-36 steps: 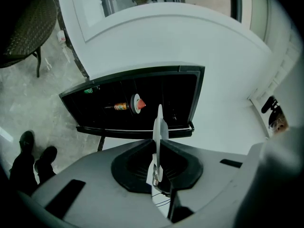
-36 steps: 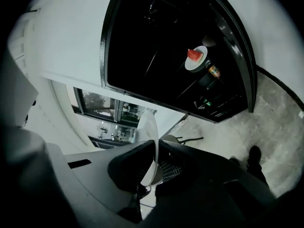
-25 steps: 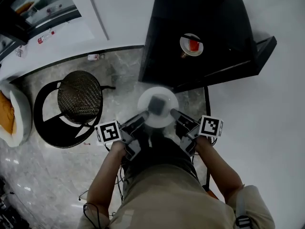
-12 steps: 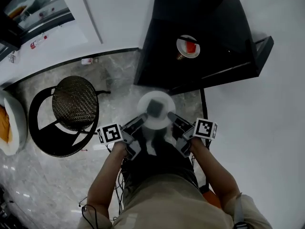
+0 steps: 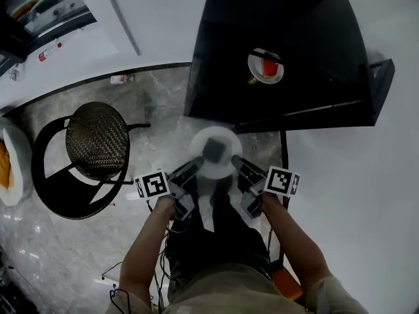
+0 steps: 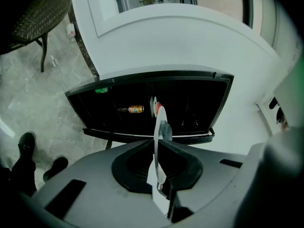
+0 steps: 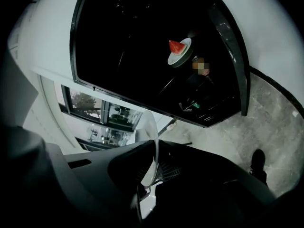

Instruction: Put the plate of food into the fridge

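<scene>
Lowered slightly vs a second ago: round white plate (image 5: 226, 138), both claws with it. Left claw (image 5: 194, 165) clamped on the left rim, just tightened a touch; right claw (image 5: 237, 166) clamped on the opposite rim. Hanging in front of the open black fridge (image 5: 308, 44), not in yet. Risks: thin, smooth rim slipping from the pads; boxy grey block (image 5: 214, 150) sliding off on any tilt; bumping the second plate (image 5: 265, 66) inside.
</scene>
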Motion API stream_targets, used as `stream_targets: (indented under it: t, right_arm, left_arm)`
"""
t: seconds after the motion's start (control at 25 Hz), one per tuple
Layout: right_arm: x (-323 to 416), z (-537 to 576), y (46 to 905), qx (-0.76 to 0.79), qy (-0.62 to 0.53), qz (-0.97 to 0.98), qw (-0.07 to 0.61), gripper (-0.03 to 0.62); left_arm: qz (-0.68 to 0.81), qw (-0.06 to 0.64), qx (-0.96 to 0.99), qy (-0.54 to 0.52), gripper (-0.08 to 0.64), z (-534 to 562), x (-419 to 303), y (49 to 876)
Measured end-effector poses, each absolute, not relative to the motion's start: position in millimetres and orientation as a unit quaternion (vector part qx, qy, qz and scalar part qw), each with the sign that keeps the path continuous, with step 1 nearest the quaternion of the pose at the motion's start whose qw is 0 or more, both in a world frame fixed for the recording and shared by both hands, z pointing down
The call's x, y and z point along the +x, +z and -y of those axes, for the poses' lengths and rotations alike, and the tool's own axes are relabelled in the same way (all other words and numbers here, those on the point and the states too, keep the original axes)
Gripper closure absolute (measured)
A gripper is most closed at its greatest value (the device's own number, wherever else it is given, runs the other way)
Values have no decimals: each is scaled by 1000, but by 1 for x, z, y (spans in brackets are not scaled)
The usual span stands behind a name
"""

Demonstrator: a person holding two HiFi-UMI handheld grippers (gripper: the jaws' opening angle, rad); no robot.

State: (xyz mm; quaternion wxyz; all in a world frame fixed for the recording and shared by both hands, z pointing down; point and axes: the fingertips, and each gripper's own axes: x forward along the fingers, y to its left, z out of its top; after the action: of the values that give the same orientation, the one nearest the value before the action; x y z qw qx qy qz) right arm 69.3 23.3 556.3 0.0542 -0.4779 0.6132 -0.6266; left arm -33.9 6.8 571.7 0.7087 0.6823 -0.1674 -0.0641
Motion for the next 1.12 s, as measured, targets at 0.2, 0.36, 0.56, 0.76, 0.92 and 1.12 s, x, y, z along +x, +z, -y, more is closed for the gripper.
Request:
stream_targets:
  t: [0.2,0.36,0.56,0.76,0.92,1.12]
  right_arm:
    - [86,-26,580,-475,-631,-612,40,560]
    - [97,-25,600,-472,-633,-613,32,560]
    - [102,-23,621,-468,-633,-616,25,560]
    - [107,-17,645,-471,-628,-619,15,560]
    - [112,-12,664,-473,-630,-616,16,560]
    - [127,-8,678,-475,-627,-618,22,561]
  left_arm:
    - [173,734,651,-83,531,-15,-15,594]
    - [186,726,658,-72,532,-16,-7,618]
    - [194,741,638,-82,532,-17,-2,639]
    - [199,729,650,-82,532,-10,2,665]
    - [206,740,632,-101,532,-8,6,683]
    - [206,769,590,-137,532,-16,22,697]
